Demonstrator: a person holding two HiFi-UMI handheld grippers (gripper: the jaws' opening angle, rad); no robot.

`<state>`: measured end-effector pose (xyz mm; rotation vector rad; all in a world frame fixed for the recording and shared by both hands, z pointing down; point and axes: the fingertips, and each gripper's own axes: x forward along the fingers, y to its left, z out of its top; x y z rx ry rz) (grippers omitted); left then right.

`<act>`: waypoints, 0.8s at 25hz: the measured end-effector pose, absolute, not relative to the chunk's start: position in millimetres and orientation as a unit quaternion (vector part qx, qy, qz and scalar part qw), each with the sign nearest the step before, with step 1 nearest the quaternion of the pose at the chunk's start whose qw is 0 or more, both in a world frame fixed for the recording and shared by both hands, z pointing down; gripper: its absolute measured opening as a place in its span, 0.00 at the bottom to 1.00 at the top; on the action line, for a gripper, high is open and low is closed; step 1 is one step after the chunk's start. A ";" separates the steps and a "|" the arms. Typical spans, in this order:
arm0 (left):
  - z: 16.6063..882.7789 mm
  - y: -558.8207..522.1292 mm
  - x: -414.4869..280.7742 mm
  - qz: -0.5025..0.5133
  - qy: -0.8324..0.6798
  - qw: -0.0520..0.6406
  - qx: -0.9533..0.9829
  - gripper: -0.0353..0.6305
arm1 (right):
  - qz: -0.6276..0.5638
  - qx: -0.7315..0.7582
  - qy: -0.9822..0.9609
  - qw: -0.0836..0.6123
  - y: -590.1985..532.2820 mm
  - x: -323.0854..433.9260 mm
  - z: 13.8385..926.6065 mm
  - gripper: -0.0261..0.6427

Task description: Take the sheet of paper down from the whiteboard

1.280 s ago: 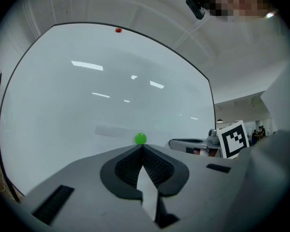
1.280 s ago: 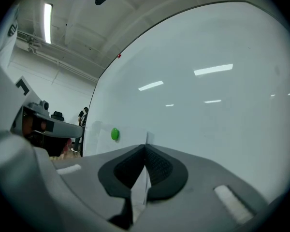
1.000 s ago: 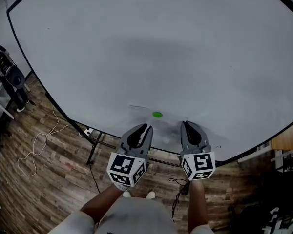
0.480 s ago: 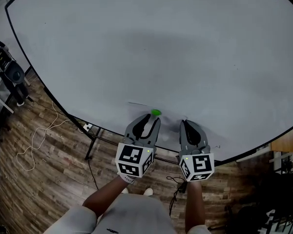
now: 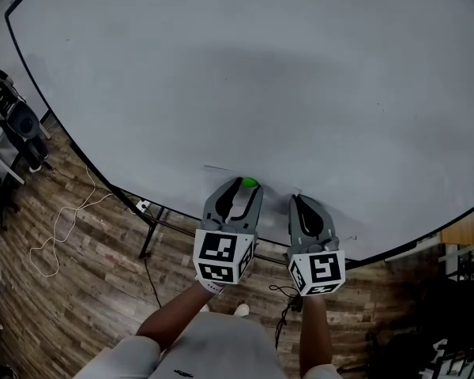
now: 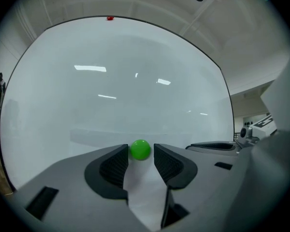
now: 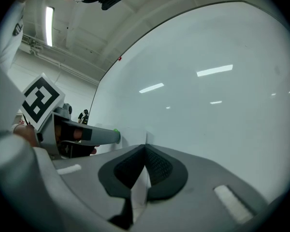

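Note:
A white sheet of paper (image 5: 270, 205) lies flat on the whiteboard (image 5: 245, 77), low down, pinned by a round green magnet (image 5: 248, 183). In the left gripper view the magnet (image 6: 140, 149) sits between the tips of my left gripper (image 6: 140, 154). Its jaws have just been opening and stand apart either side of the magnet, not pressing it. My right gripper (image 7: 145, 151) is shut on the sheet of paper (image 7: 139, 190), whose edge runs between its pads. In the head view the right gripper (image 5: 300, 204) sits just right of the left gripper (image 5: 238, 191).
A red magnet (image 6: 109, 18) sticks at the board's top edge. Under the board are its black stand legs (image 5: 152, 243), a wood floor with a loose white cable (image 5: 63, 227), and dark equipment (image 5: 16, 125) at the left.
My left gripper has moved right and up to the green magnet, and its jaws have spread open around it. The right gripper has stayed where it was, shut on the paper.

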<state>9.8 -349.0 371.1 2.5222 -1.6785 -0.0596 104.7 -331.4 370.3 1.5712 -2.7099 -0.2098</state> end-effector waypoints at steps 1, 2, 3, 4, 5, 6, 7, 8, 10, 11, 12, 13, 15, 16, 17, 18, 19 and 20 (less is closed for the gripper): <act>371.3 -349.5 9.2 -0.020 -0.560 0.055 0.826 0.29 | -0.066 0.500 -0.863 0.000 -331.5 104.7 370.2 0.05; 371.4 -350.2 8.5 -0.020 -0.568 0.054 0.821 0.29 | -0.066 0.500 -0.863 -0.001 -331.5 104.9 370.0 0.05; 371.5 -351.1 7.7 -0.021 -0.576 0.053 0.815 0.29 | -0.065 0.501 -0.863 -0.003 -331.7 105.0 370.0 0.05; 371.6 -351.9 7.1 -0.022 -0.585 0.054 0.809 0.29 | -0.064 0.501 -0.863 -0.005 -332.0 105.2 369.9 0.05; 371.6 -352.5 6.9 -0.024 -0.592 0.055 0.804 0.28 | -0.063 0.502 -0.862 -0.007 -332.1 105.5 369.9 0.05; 371.8 -352.8 6.8 -0.026 -0.598 0.057 0.799 0.27 | -0.063 0.503 -0.862 -0.008 -332.1 105.6 369.9 0.05; 371.9 -352.8 6.7 -0.028 -0.603 0.058 0.795 0.27 | -0.062 0.503 -0.862 -0.009 -332.0 105.6 369.9 0.05; 371.9 -352.6 6.7 -0.031 -0.605 0.060 0.793 0.27 | -0.062 0.504 -0.862 -0.009 -331.8 105.5 369.8 0.05; 371.9 -352.3 6.7 -0.036 -0.605 0.061 0.793 0.26 | -0.063 0.503 -0.862 -0.008 -331.8 105.5 369.9 0.05; 371.9 -352.3 6.7 -0.038 -0.604 0.062 0.794 0.26 | -0.063 0.503 -0.862 -0.008 -331.9 105.8 369.9 0.05; 371.7 -352.4 6.6 -0.039 -0.602 0.063 0.795 0.26 | -0.063 0.504 -0.861 -0.007 -332.0 106.1 369.9 0.05; 371.5 -352.5 6.3 -0.039 -0.600 0.064 0.796 0.25 | -0.062 0.505 -0.861 -0.007 -332.1 106.5 369.8 0.05; 371.4 -352.1 5.8 -0.039 -0.596 0.067 0.799 0.24 | -0.061 0.508 -0.859 -0.007 -331.7 106.9 369.6 0.05; 371.5 -351.7 6.0 -0.039 -0.594 0.068 0.801 0.24 | -0.060 0.509 -0.859 -0.007 -331.2 107.1 369.8 0.05; 371.8 -351.1 6.2 -0.039 -0.591 0.069 0.803 0.24 | -0.060 0.509 -0.858 -0.006 -330.8 107.2 370.0 0.05; 371.9 -350.6 6.1 -0.040 -0.589 0.070 0.804 0.24 | -0.060 0.510 -0.858 -0.006 -330.3 107.2 370.2 0.05; 371.9 -350.2 5.5 -0.041 -0.587 0.071 0.806 0.24 | -0.061 0.510 -0.858 -0.006 -330.0 106.8 370.3 0.05; 371.7 -350.1 4.8 -0.042 -0.584 0.072 0.807 0.24 | -0.061 0.511 -0.857 -0.005 -329.9 106.4 370.3 0.05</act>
